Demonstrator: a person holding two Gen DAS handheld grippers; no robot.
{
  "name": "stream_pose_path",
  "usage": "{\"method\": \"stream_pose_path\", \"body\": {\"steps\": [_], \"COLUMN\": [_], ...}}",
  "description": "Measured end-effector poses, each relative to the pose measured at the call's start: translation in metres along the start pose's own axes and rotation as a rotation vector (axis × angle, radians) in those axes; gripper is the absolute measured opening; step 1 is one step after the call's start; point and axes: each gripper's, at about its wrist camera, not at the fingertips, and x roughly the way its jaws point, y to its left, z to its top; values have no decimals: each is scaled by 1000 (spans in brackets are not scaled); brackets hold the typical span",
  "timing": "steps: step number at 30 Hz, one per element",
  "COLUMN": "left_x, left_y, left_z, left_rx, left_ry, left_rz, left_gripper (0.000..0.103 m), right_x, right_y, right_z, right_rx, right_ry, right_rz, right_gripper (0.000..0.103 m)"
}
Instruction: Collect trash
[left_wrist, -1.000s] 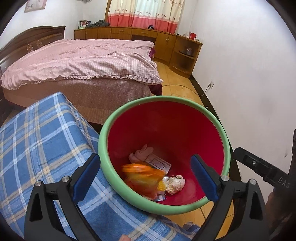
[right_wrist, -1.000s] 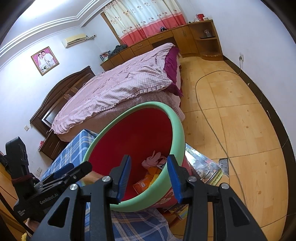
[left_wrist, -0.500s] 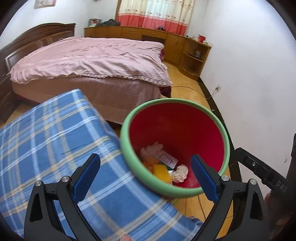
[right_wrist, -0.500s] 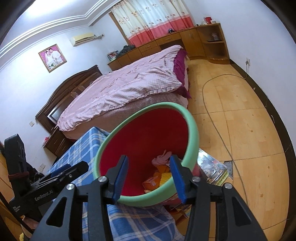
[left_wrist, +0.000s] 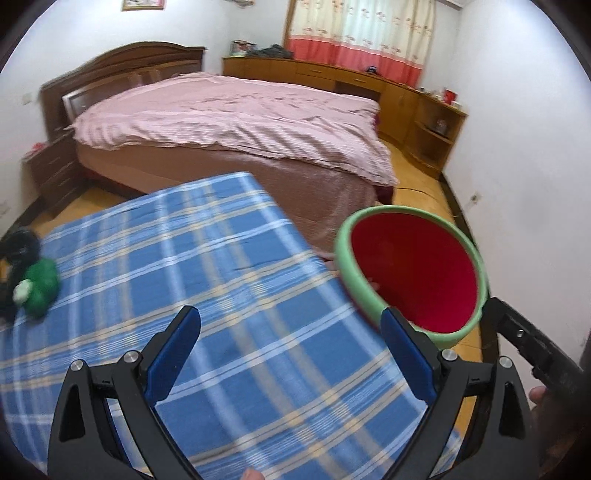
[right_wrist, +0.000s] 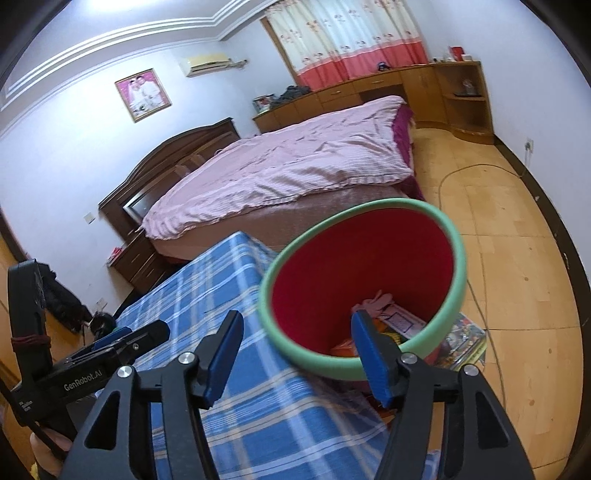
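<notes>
Right wrist view: right gripper (right_wrist: 297, 354), lower centre, has just been opening, jaws spread and empty; its finger could knock the bin (right_wrist: 364, 291) rim

Ahead of my fingers, a bed (right_wrist: 280, 173) under a pink quilt backs onto a dark wooden headboard (right_wrist: 177, 147). Beyond it, wooden cabinets (right_wrist: 369, 88) run beneath red-banded curtains (right_wrist: 343, 40). White walls, tan tiled floor (right_wrist: 517, 229).

Black gripper (right_wrist: 297, 349) frames, blue pads, silver screws
</notes>
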Motion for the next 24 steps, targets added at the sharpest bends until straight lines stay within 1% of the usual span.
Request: {"method": "stream_pose_path", "body": {"steps": [3, 8, 9, 12, 17, 21, 24], "left_x": [-15, -35, -39, -52, -70, -80, -85], "left_y": [15, 35, 40, 52, 65, 71, 74], "left_z": [-7, -20, -23, -33, -46, -56, -66], "left_rx": [-27, -57, -68, -98, -134, -142, -149], "left_ry": [-16, -34, -36, -52, -80, -103, -114], "left_rz": [31, 82, 92, 118, 157, 208, 246], "left_gripper": [97, 97, 97, 97, 97, 97, 97], "right_x": [-3, -8, -9, -12, -16, -21, -24], "right_y": [19, 46, 50, 61, 71, 80, 85], "right_z": [-8, -19, -21, -29, -40, -51, -59], "right_rx": [-26, -71, -78, -100, -121, -141, -152], "right_ry": [4, 6, 7, 7, 8, 0, -6], "right_rz": [19, 35, 36, 39, 39, 35, 33], "right_gripper": [67, 72, 75, 76, 78, 79, 81]}}
